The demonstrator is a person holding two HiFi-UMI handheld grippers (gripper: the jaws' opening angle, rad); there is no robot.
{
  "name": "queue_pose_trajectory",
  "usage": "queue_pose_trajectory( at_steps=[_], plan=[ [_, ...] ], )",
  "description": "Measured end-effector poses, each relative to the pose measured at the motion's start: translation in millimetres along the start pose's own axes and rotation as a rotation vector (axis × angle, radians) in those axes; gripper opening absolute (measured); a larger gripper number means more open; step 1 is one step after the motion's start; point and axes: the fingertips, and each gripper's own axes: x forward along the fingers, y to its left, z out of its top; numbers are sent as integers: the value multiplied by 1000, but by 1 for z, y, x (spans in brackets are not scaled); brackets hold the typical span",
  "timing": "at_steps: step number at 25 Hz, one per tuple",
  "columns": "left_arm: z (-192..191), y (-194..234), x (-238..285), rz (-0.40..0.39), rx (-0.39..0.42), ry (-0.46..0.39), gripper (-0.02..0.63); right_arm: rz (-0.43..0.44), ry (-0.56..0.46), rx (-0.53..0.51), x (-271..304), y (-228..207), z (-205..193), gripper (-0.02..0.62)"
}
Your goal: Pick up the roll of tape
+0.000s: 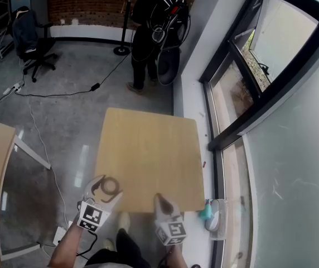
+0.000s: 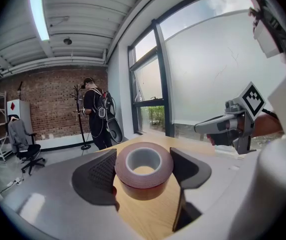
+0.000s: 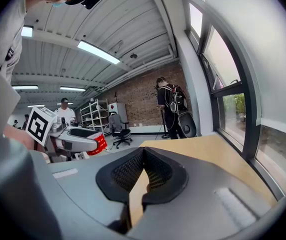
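In the head view, my left tongs are clamped on the dark red roll of tape, over the near left corner of the light wooden square counter. My right tongs are just beside them, at the near edge. In the left gripper view, the roll stands between the two black pads, which press on its sides; its hole is turned upward. In the right gripper view, the right tongs are together at the tips, with nothing between them.
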Motion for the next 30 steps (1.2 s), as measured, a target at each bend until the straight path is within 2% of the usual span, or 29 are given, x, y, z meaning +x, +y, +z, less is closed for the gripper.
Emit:
queue_pose_trajectory(
  at_steps=[15,30],
  plan=[
    [34,-5,-92,49,2,-58,334,21,-79,-5,-38,55,41,12],
    [52,-5,-151,95,15,-113,334,22,-133,-15,-74,86,61,12]
  ],
)
